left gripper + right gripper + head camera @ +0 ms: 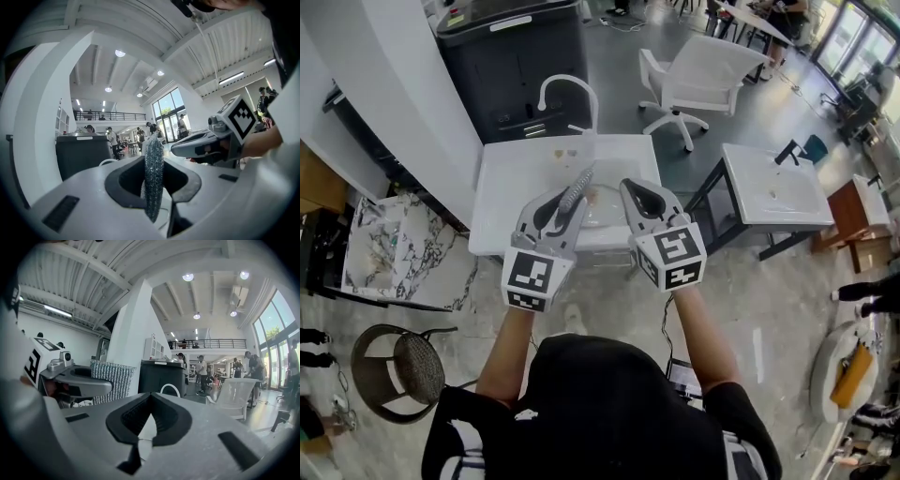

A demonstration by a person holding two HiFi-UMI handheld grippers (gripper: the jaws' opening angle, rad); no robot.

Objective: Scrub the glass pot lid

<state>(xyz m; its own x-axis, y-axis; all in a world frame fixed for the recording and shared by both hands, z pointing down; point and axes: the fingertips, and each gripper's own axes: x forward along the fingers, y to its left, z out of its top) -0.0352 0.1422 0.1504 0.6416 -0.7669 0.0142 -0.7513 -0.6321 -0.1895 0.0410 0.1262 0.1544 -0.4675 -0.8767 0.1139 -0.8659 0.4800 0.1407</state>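
My left gripper (578,184) is shut on a silver glittery scrubbing pad (574,195), which stands upright between its jaws (153,173). Close to its right, my right gripper (630,187) is shut with nothing in it; its dark pads meet in the right gripper view (149,414). Both point level over the near edge of a white sink unit (502,183) with a curved faucet (567,89). A faint clear round shape, perhaps the glass lid (602,212), lies in the basin, mostly hidden behind the grippers. The pad (111,380) also shows at the left of the right gripper view.
A dark cabinet (511,56) stands behind the sink. A white chair (703,75) and a second white table (773,187) are at the right. A marble slab (403,248) and a round stool (398,370) sit at the left. People stand far off in the hall.
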